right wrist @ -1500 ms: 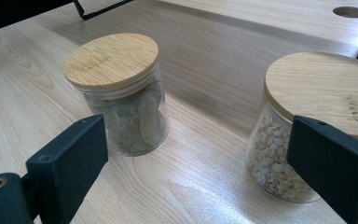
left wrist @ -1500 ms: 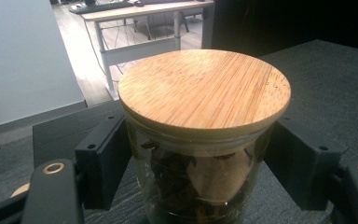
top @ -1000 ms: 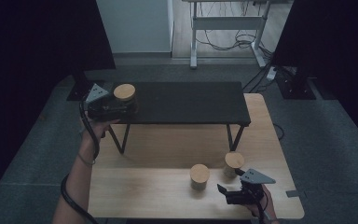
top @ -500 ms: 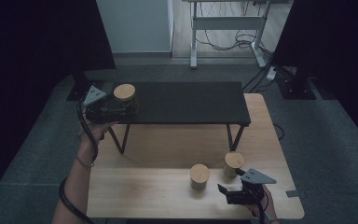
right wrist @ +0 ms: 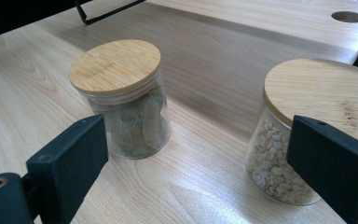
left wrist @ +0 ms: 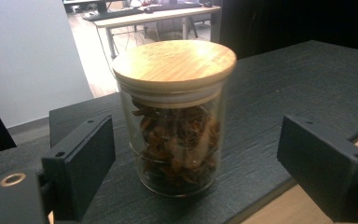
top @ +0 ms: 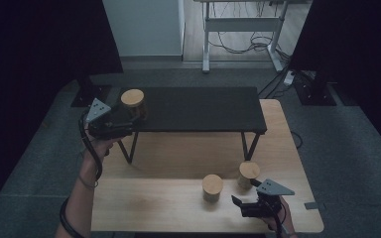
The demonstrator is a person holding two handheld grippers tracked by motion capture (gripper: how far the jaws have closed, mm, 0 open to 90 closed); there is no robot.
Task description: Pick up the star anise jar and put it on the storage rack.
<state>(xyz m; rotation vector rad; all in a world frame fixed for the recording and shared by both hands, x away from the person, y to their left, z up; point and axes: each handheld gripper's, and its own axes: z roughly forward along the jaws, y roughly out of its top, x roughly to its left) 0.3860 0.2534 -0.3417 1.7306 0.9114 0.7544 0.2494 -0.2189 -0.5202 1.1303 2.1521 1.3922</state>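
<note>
Black tool (top: 129,120) (grey triangular plate)

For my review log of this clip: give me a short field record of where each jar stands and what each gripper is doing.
surface: wooden table with a black shelf standing on it
jar on shelf: jar of dark brown spice, wooden lid on, upright at the shelf's left end
left gripper: jaws have just been opening, one each side of that jar, not touching it
jars on table: jar of pale leaves and jar of whitish bits, both lidded, upright, apart
right gripper: open, in front of the two table jars, holding nothing
</note>
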